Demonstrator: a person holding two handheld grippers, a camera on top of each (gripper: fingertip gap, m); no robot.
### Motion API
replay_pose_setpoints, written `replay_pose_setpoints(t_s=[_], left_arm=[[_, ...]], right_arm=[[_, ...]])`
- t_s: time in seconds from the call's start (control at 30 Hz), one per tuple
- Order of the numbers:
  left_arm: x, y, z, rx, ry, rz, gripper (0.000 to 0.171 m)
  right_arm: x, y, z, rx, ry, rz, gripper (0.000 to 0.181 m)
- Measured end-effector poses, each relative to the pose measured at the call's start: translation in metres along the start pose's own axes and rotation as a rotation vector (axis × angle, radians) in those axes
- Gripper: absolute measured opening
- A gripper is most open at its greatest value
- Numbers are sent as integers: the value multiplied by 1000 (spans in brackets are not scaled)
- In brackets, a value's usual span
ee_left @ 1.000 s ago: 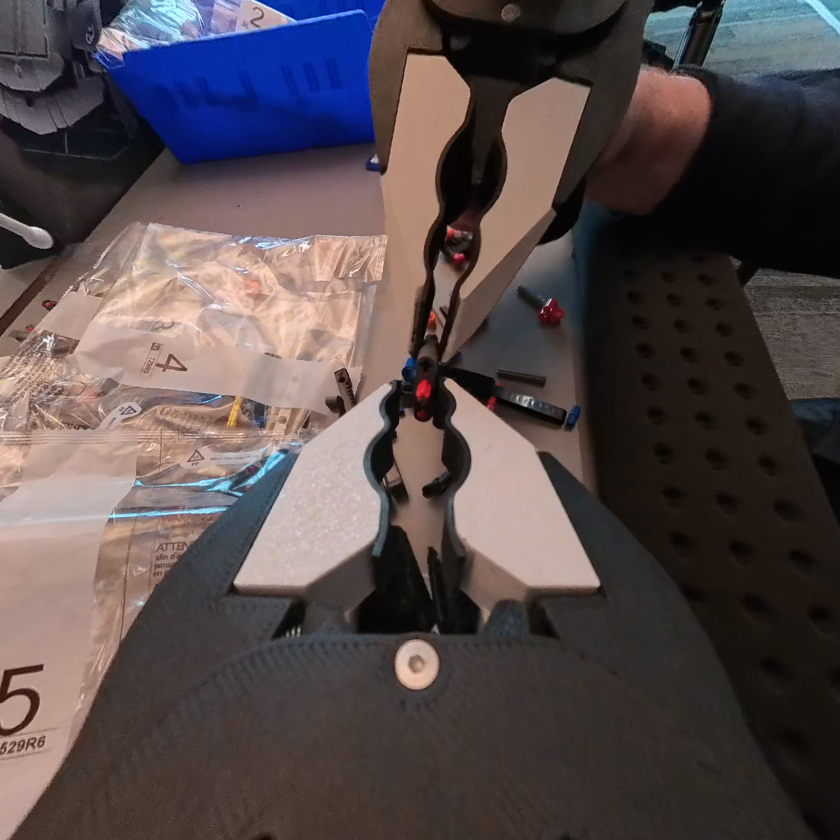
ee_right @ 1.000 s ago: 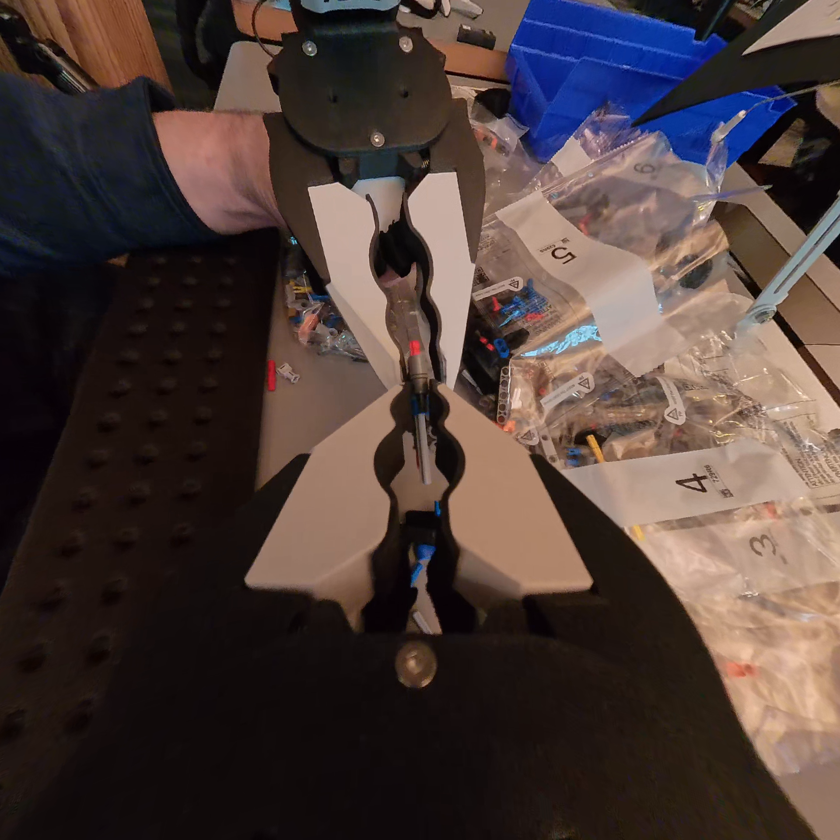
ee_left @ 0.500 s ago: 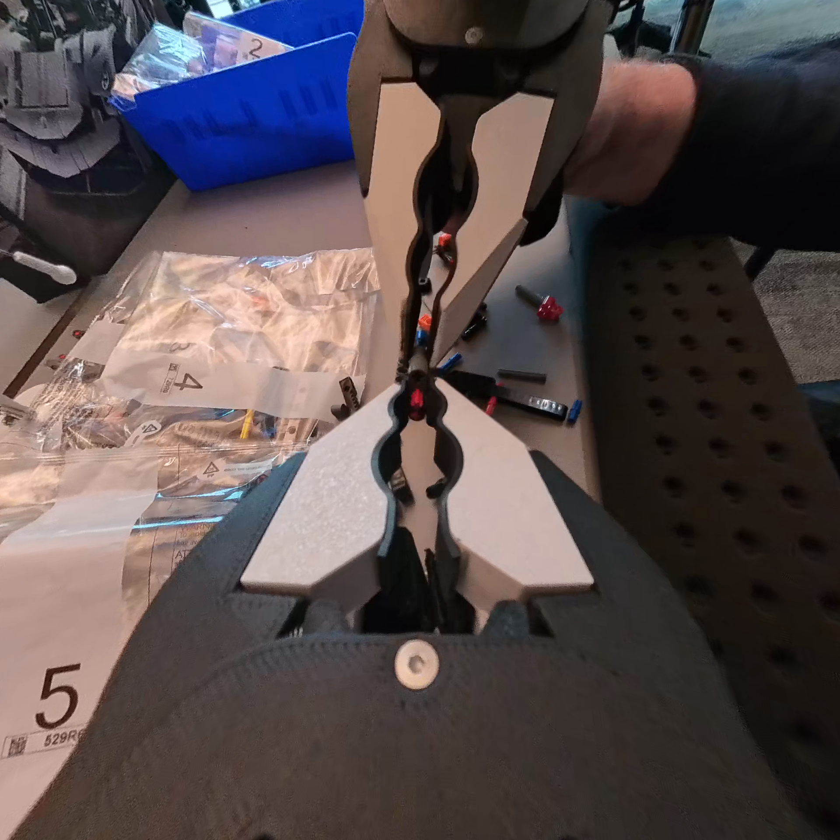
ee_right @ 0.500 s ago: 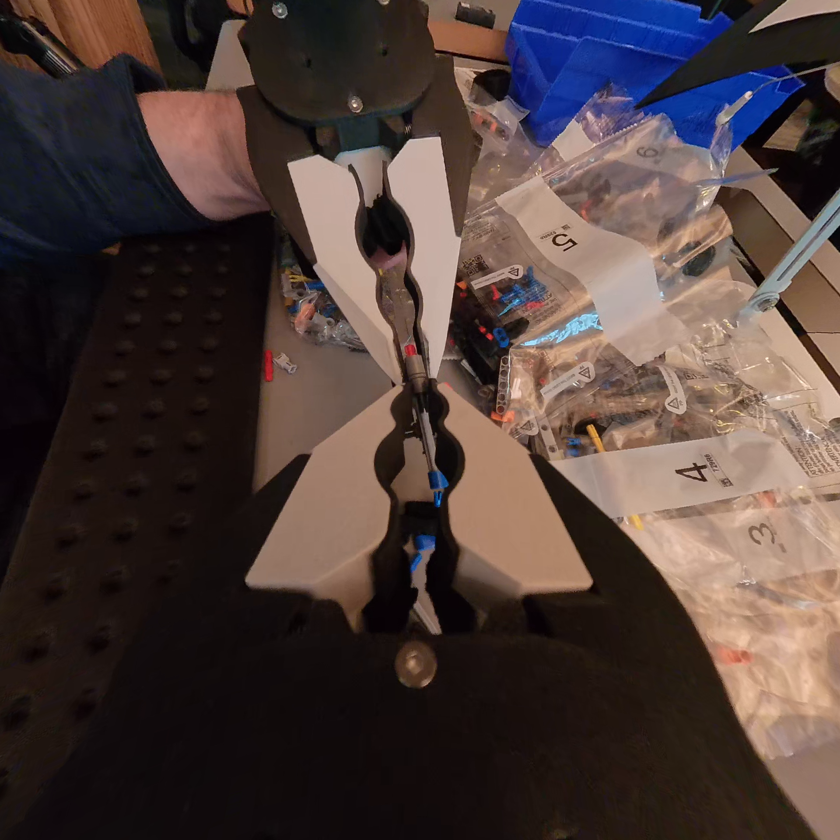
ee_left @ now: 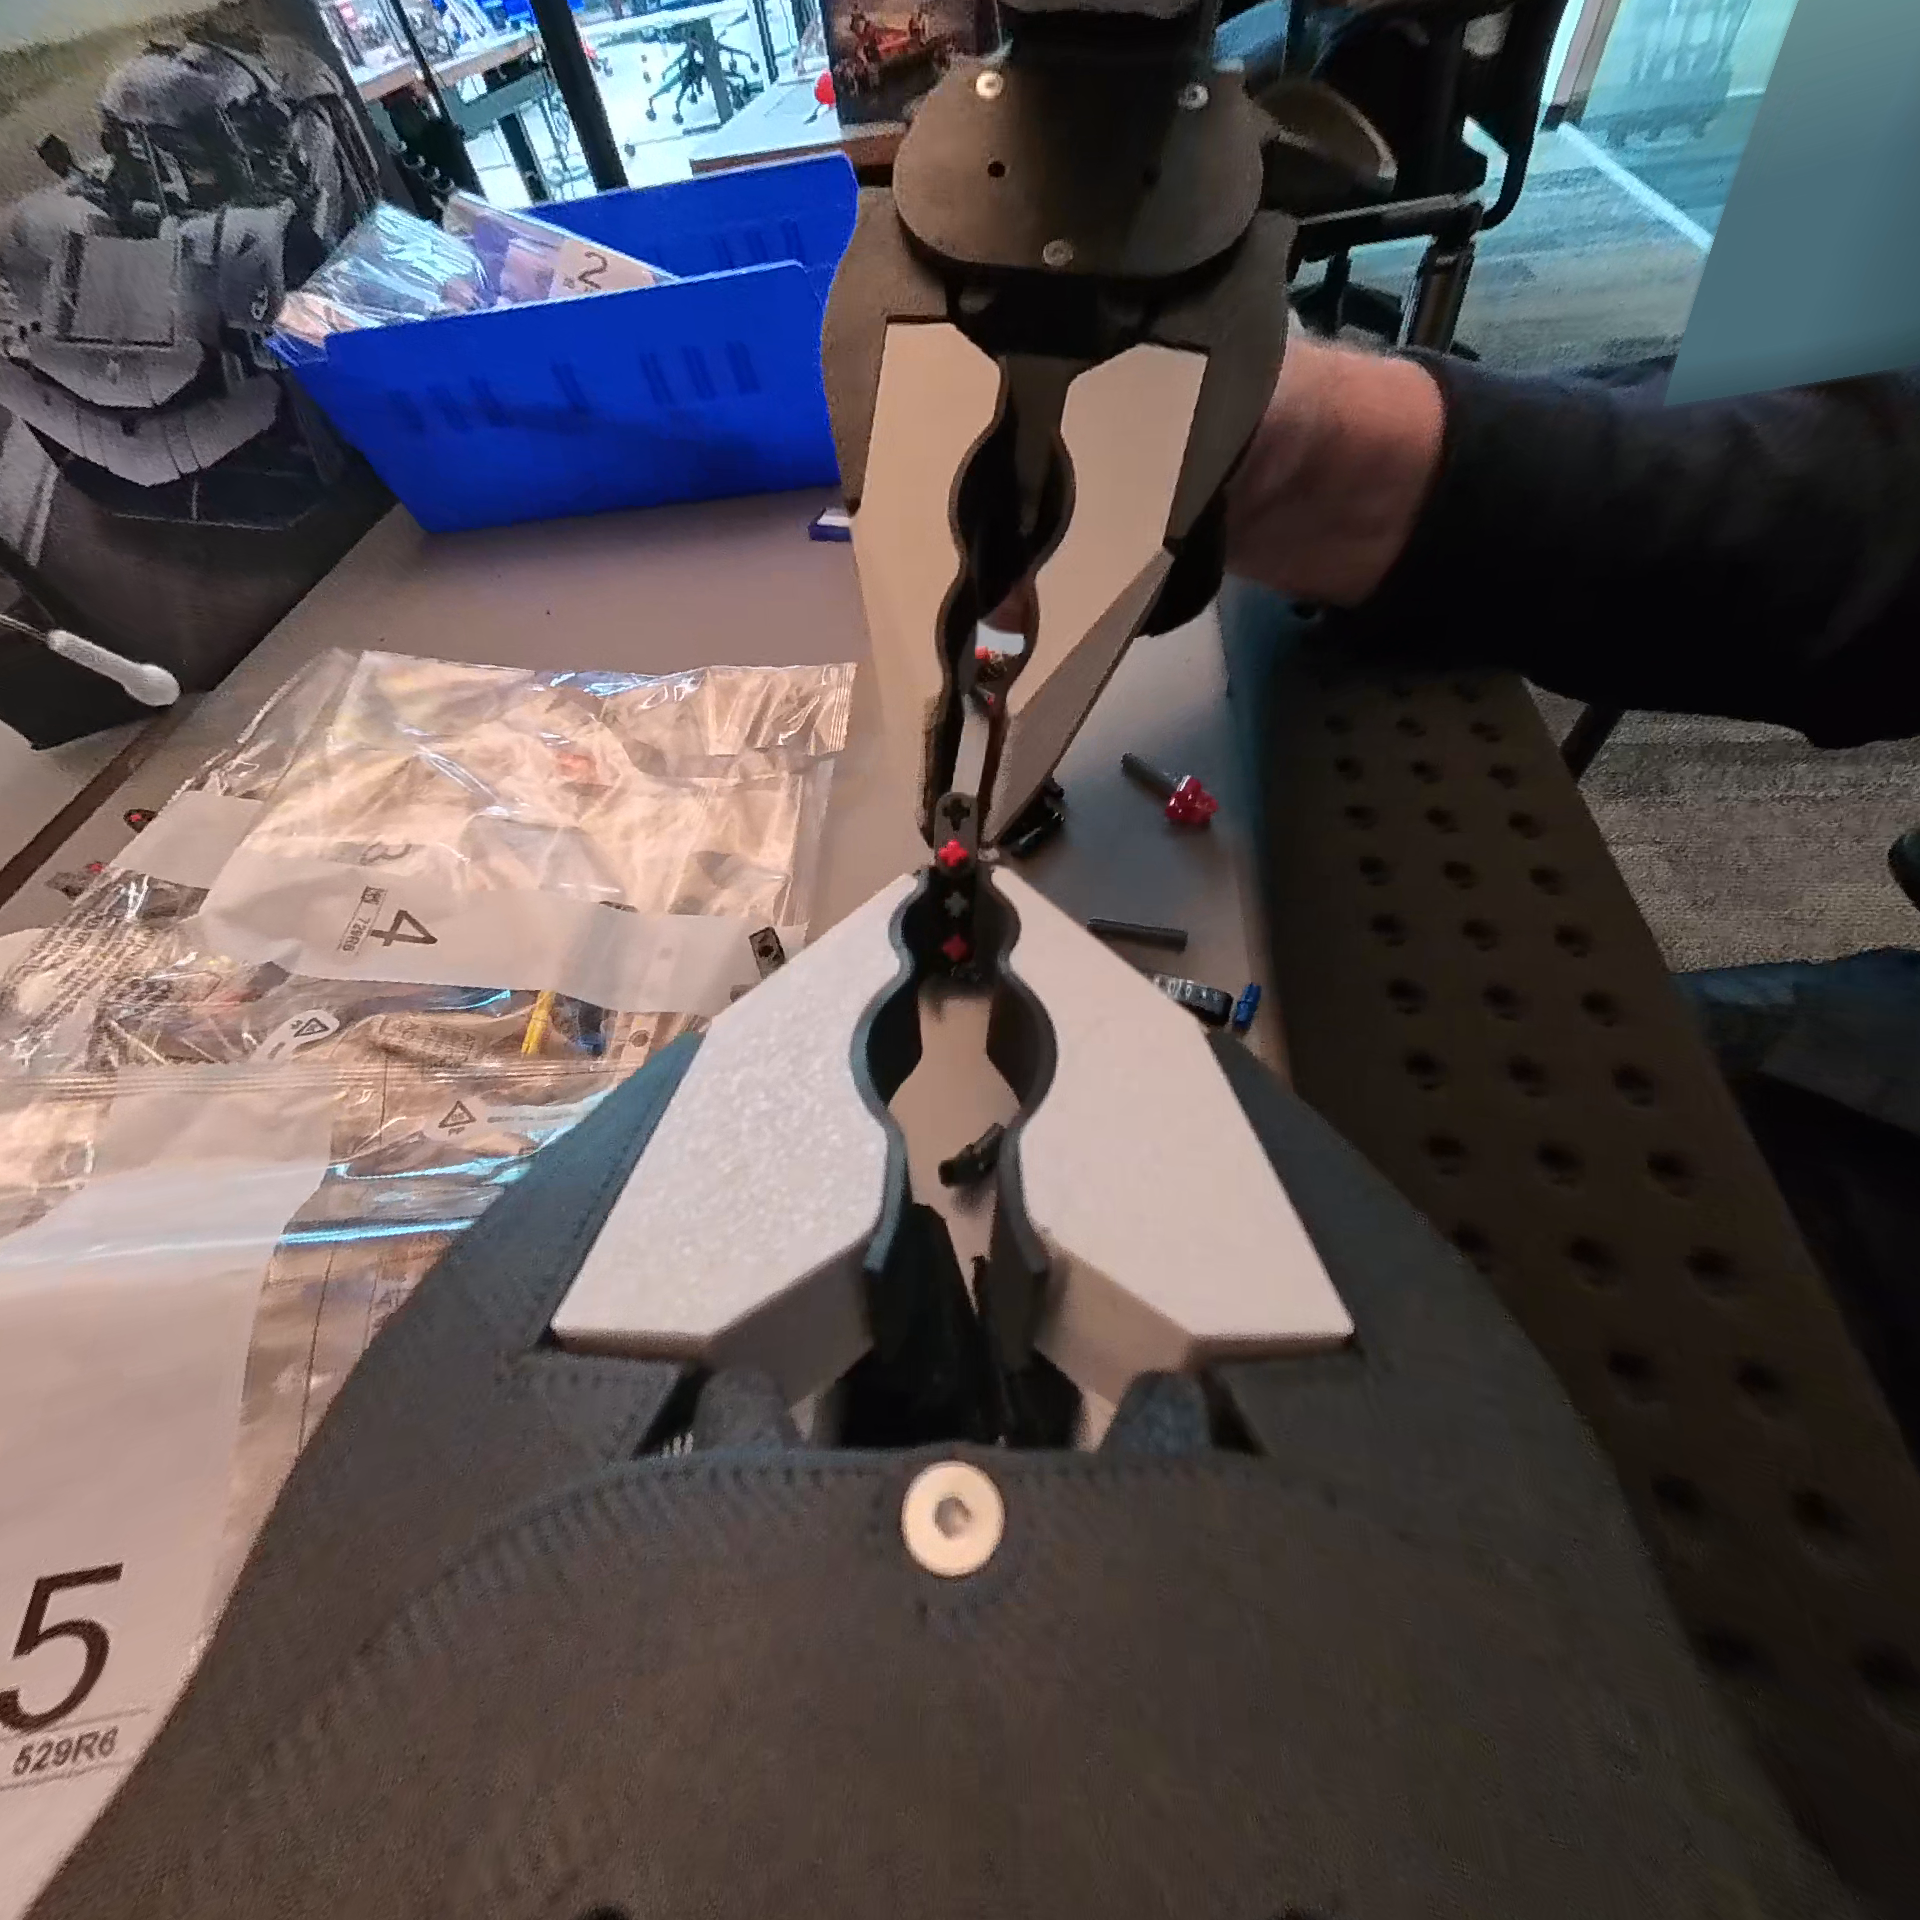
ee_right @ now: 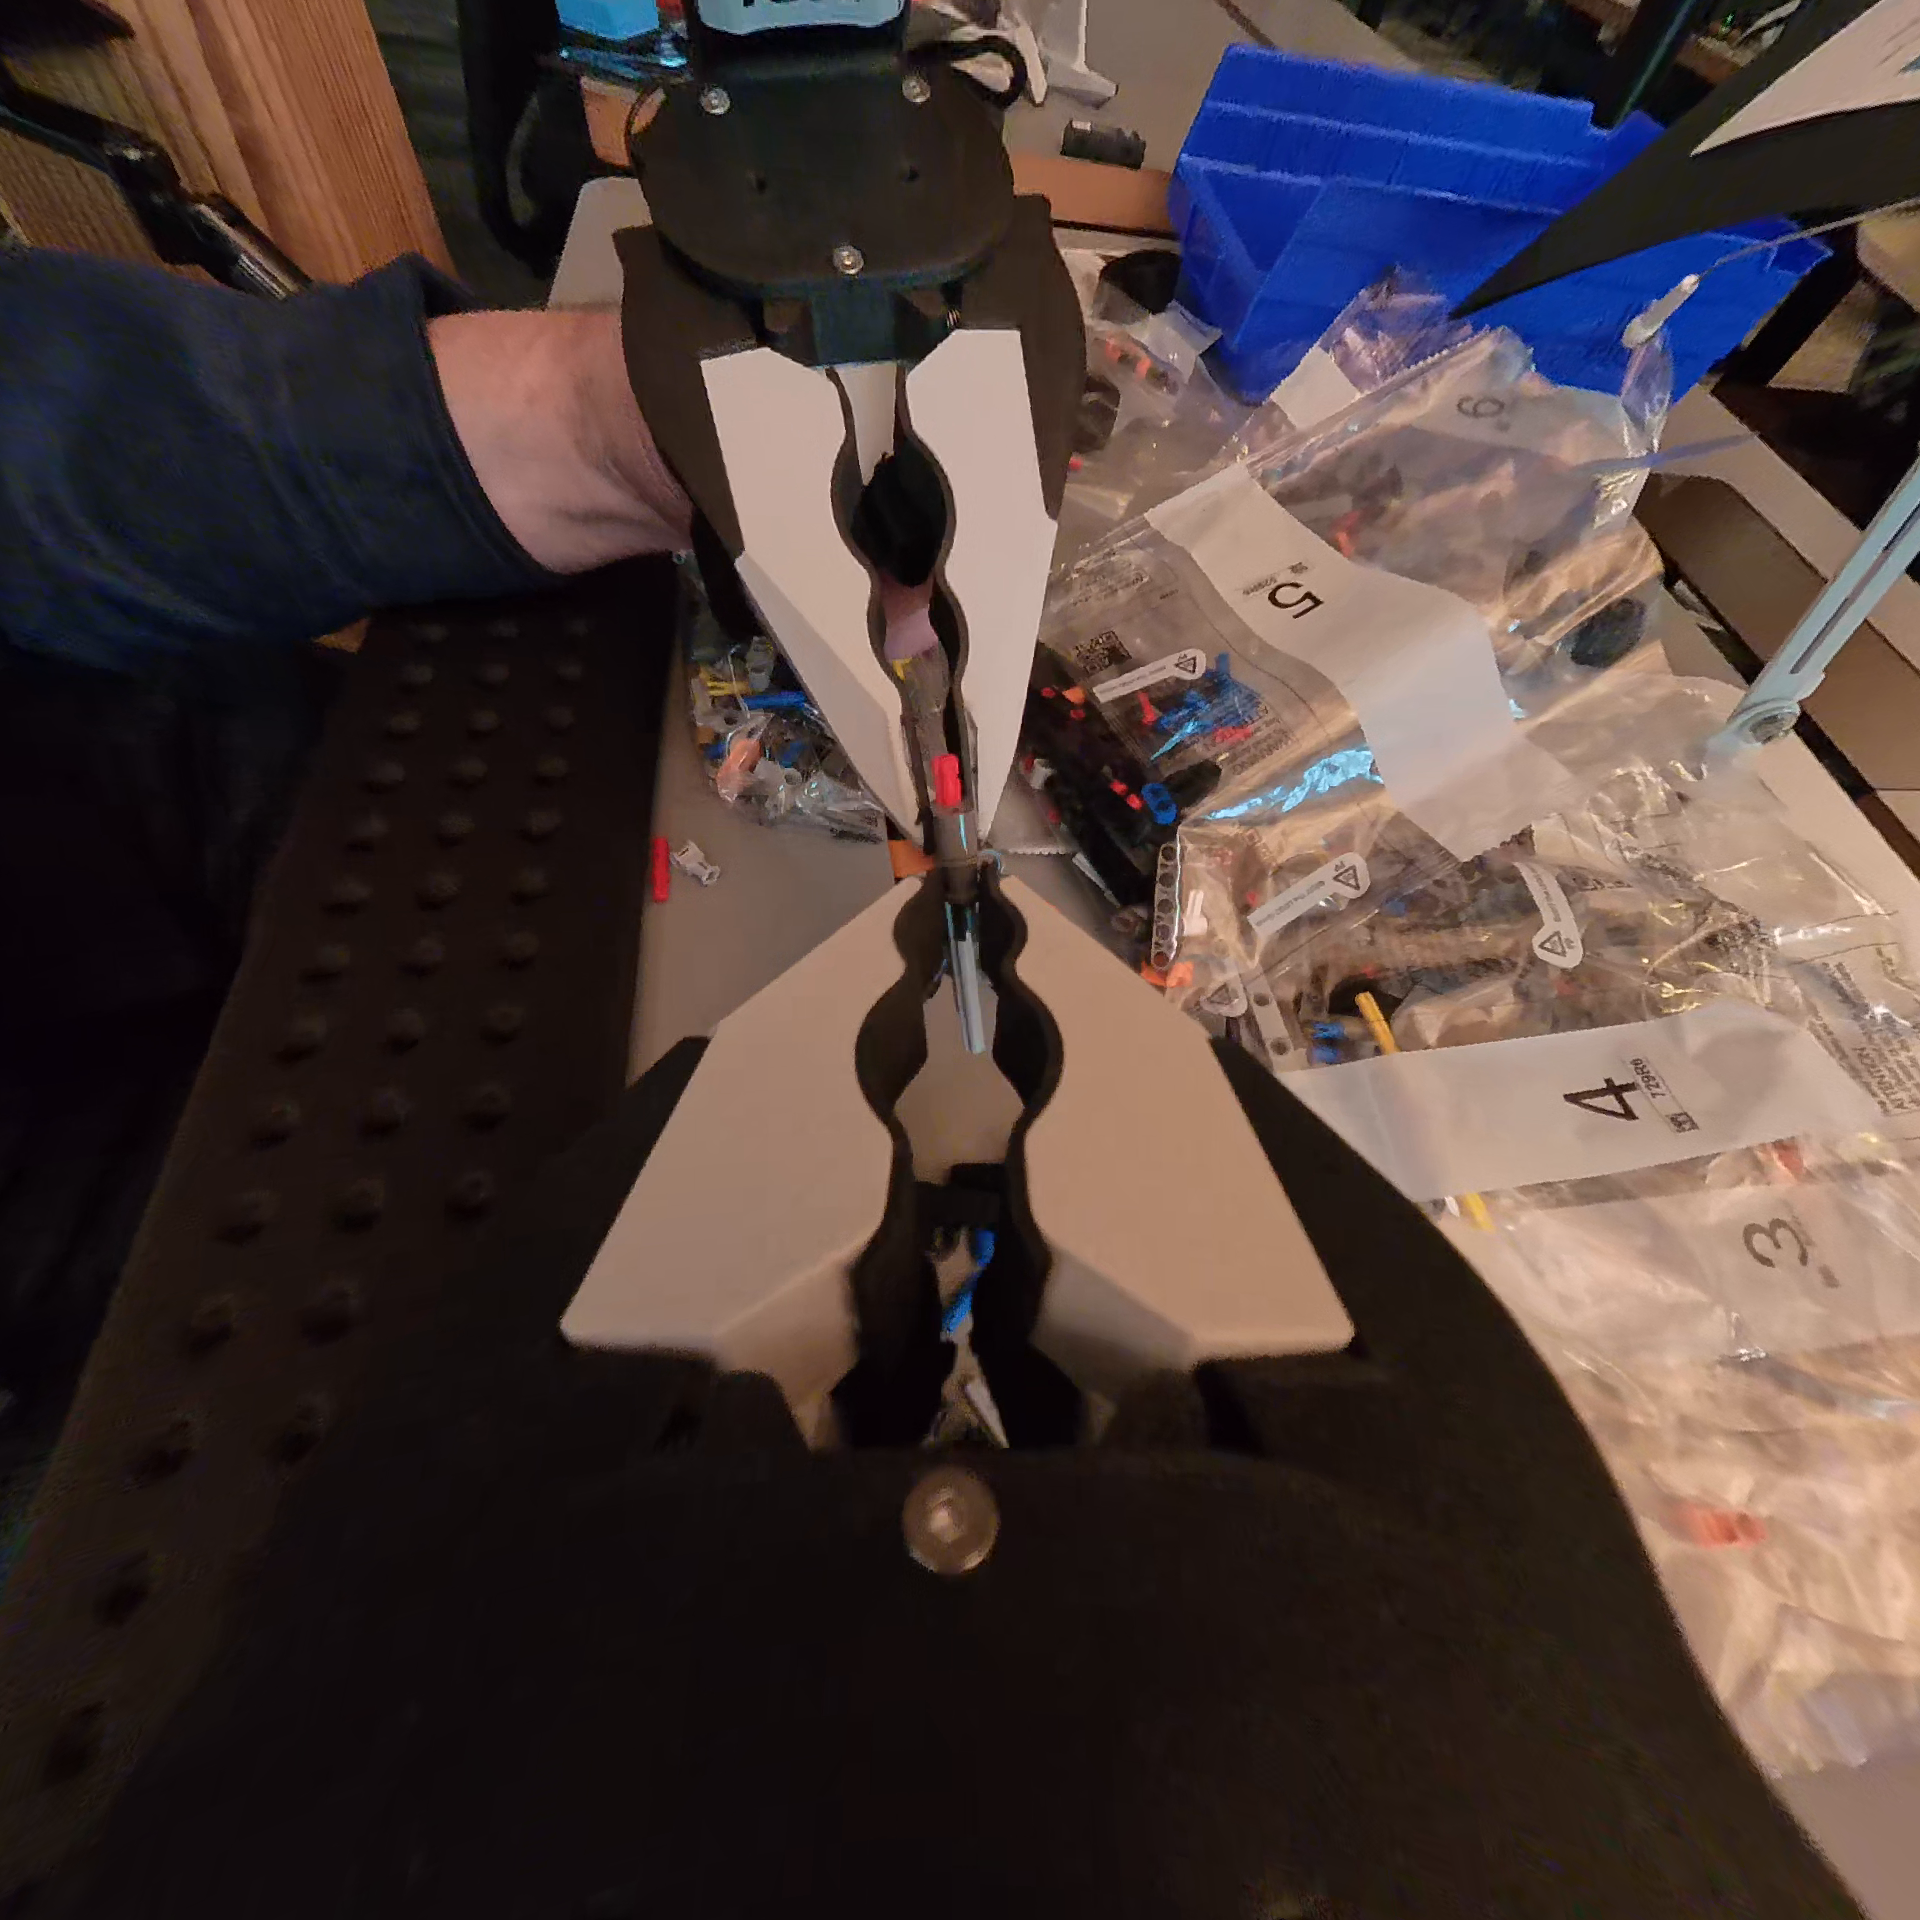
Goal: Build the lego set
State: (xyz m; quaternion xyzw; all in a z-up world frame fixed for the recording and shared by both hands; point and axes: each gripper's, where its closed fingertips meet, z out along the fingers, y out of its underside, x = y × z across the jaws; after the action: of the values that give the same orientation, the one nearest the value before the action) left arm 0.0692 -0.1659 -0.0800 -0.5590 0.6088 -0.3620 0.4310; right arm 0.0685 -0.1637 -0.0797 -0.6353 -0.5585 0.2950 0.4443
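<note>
Facing each other tip to tip above the grey bench (ee_left: pixel 644 582), your two hand-held grippers share one small build. Your left hand-held gripper (ee_left: pixel 954 920) is pinching the near end of a short black lego beam with cross-shaped holes and red pins (ee_left: pixel 956 883), its pale fingers (ee_left: pixel 790 1122) closed around the piece near their tips. Your right hand-held gripper (ee_right: pixel 961 914) is pressed onto the far end of that beam, which shows from its own camera as a thin grey-and-black strip with a red pin (ee_right: pixel 951 821) running between the two sets of tips. The beam hangs in the air, clear of the bench. To the left of your left hand-held gripper lie clear plastic bags of lego parts with white numbered strips (ee_left: pixel 416 831), and beyond them stands a blue plastic bin (ee_left: pixel 582 405). Just right of the left gripper's tips, loose pieces rest on the bench: a dark axle with a red end (ee_left: pixel 1169 790), a black pin (ee_left: pixel 1138 932) and a small blue pin (ee_left: pixel 1247 1003). Farther right sits a black perforated panel (ee_left: pixel 1558 1039). Your sleeved right hand (ee_left: pixel 1330 478) grips the opposite tool.
</note>
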Motion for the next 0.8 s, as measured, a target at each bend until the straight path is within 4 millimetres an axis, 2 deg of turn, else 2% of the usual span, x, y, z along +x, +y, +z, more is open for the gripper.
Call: replay_pose_setpoints(t_s=[0.07,0.17,0.3,0.6,0.73,0.8], left_arm=[[-2,6,3,-24,-16,-2,6],[-2,0,0,19,3,-20,6],[-1,5,5,-13,-8,1,6],[-2,3,5,-4,-16,7,10],[0,7,8,-30,-11,20,14],[0,2,6,-3,-12,18,14]], right_arm=[[2,5,3,-10,0,18,5],[2,-3,2,35,8,3,5],[-1,3,8,-7,-4,-3,12],[2,5,6,-31,18,-9,5],[3,12,7,-81,30,-25,5],[4,18,9,-111,35,-26,5]])
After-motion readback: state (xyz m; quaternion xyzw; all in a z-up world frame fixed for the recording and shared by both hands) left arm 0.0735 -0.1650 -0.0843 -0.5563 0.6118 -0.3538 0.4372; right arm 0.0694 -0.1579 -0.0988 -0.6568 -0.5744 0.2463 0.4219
